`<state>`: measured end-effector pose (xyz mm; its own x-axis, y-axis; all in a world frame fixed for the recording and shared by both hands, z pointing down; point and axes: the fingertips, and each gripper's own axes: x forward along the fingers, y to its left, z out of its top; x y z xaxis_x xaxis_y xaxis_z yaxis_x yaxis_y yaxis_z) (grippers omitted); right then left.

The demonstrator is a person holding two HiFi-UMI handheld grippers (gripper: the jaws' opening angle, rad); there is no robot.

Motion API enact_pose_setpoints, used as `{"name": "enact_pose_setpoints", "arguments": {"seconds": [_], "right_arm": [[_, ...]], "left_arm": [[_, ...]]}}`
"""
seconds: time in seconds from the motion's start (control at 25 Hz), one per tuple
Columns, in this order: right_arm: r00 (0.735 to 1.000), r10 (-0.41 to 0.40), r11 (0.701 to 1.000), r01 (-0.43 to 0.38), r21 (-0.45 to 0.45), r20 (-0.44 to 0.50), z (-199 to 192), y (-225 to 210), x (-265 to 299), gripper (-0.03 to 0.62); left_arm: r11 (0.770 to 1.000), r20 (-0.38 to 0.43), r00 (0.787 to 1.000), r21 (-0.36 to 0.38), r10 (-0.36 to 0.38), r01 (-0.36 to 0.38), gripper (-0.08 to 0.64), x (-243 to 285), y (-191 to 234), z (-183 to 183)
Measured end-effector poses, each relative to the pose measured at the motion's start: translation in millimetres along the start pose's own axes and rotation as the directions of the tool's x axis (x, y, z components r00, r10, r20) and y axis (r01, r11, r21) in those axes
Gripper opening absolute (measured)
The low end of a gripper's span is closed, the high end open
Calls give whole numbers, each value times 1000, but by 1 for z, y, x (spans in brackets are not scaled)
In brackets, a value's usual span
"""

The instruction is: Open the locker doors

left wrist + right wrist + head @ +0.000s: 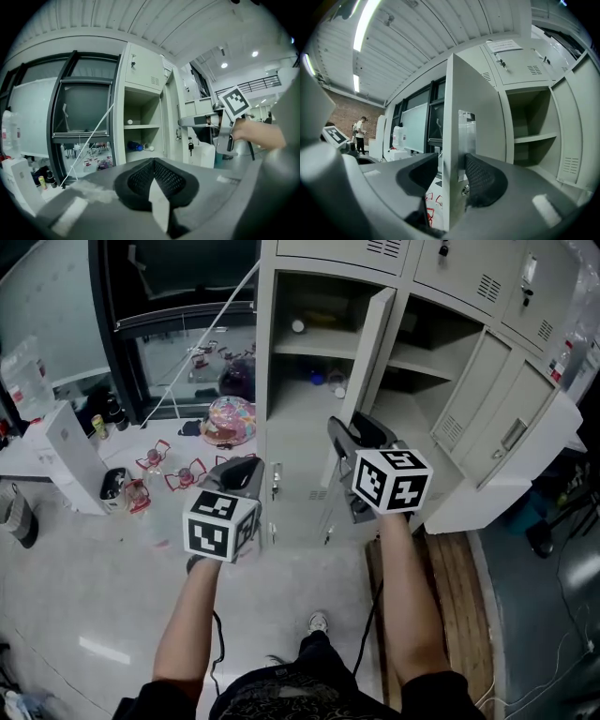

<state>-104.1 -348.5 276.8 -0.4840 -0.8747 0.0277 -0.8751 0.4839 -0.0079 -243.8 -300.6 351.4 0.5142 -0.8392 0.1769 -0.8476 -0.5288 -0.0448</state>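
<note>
Dark grey moulded-plastic left gripper [246, 465], topped by a white cube with black square markers [220, 526]. Up close now: black mesh-textured pads [140, 177] set in smooth grey shells. Thin black cable [217, 652] underneath. Black short sleeves [159, 701], dark patterned garment [281, 695] at the waist, one white shoe [319, 622].

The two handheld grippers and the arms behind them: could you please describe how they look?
Both the left gripper and right gripper have dark grey moulded bodies, black mesh-textured pads and a white cube printed with black square markers. Black cables trail beneath bare forearms; dark short sleeves show. The right gripper's jaws are closing, the pale grey metal locker door between them.
</note>
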Motion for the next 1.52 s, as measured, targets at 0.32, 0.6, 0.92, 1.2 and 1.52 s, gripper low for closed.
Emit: {"name": "enact_pose_setpoints", "arguments": {"seconds": [0.32,0.6,0.92,1.2,1.52], "right_arm": [[999,-39,999,39,4,-3,0,-24,-24,163],[1000,-26,1000,26,2,0,-2,-42,-40,140],[1000,9,1000,-9,8,14,-3,-60,-57,141],[999,41,999,-42,10,14,-2,-78,-68,146],[998,52,999,-52,12,21,-3,-103,-81,144]], "left_arm": [[999,14,999,5,-46,46,0,14,-27,7],[998,22,998,6,-57,57,0,32,-54,14],[999,27,999,6,-42,42,1,48,-80,28],[999,20,999,15,-42,42,0,66,-106,37],[999,21,999,28,-36,35,0,85,-131,48]]}}
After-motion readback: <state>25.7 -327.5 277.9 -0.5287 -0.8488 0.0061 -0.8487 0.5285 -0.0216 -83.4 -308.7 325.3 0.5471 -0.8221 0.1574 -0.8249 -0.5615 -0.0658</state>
